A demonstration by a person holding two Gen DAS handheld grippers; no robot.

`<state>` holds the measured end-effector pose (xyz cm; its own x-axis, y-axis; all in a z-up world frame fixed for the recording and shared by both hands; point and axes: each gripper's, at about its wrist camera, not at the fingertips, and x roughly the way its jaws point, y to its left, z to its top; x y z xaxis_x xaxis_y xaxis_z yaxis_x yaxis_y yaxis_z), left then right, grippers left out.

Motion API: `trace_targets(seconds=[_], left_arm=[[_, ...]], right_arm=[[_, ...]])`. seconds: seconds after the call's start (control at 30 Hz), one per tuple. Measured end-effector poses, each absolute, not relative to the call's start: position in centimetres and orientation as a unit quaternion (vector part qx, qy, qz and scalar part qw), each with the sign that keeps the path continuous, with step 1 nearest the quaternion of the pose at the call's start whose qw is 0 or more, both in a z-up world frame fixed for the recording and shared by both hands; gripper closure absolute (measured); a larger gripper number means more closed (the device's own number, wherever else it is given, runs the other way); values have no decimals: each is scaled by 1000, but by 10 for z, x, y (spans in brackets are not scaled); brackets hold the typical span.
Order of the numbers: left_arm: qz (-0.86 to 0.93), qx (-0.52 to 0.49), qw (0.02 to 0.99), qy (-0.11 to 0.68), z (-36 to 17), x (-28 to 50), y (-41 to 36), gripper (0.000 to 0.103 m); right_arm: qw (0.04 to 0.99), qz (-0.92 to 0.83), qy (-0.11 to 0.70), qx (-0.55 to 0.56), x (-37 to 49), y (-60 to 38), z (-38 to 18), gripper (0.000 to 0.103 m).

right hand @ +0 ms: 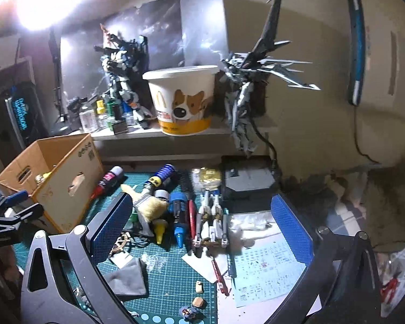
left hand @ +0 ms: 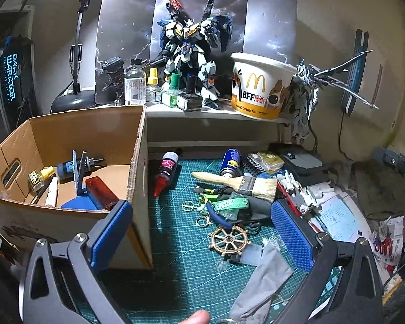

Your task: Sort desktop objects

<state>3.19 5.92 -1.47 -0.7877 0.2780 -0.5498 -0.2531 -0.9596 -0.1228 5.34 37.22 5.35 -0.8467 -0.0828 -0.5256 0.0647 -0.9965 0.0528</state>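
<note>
A cardboard box [left hand: 67,132] stands at the left on the green cutting mat [left hand: 175,232] and holds bottles, a red case and a blue piece. My left gripper [left hand: 202,229] is open and empty above the mat beside the box's right wall. In front of it lie a red-tipped bottle [left hand: 166,172], a paintbrush [left hand: 235,183], a WD-40 can [left hand: 230,162], a green strap [left hand: 230,205] and a ship's-wheel charm [left hand: 228,240]. My right gripper [right hand: 199,224] is open and empty above a paintbrush [right hand: 148,205], yellow-tipped and blue-tipped bottles [right hand: 178,216], a red pen [right hand: 193,218] and white model parts [right hand: 212,221].
A shelf [left hand: 216,113] behind carries a robot model [left hand: 189,54], small bottles and a McDonald's bucket [left hand: 259,86]. A winged model [right hand: 256,75] stands at the shelf's right end. A black box [right hand: 245,181], a decal sheet [right hand: 264,267] and a grey cloth [right hand: 127,278] lie on the mat.
</note>
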Motion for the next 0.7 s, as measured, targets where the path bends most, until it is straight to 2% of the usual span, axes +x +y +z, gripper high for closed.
trace_targets(seconds=[0.2,0.27,0.47,0.7], left_arm=[[956,-272,113,7,-22,36,77,0],[955,-274,117,-8,-28,38,78,0],[949,-295,109,-10,-46,29,84,0],[948,-302,105,9,-50,25,96,0]], right_arm=[[63,-952,-38,298,25,384,19,3],[59,-948,-36,310,11,388,-2,3],[50,-925,-21,377,-27,388,-67,3],[25,-908,7,417,-47,383,-104,3]])
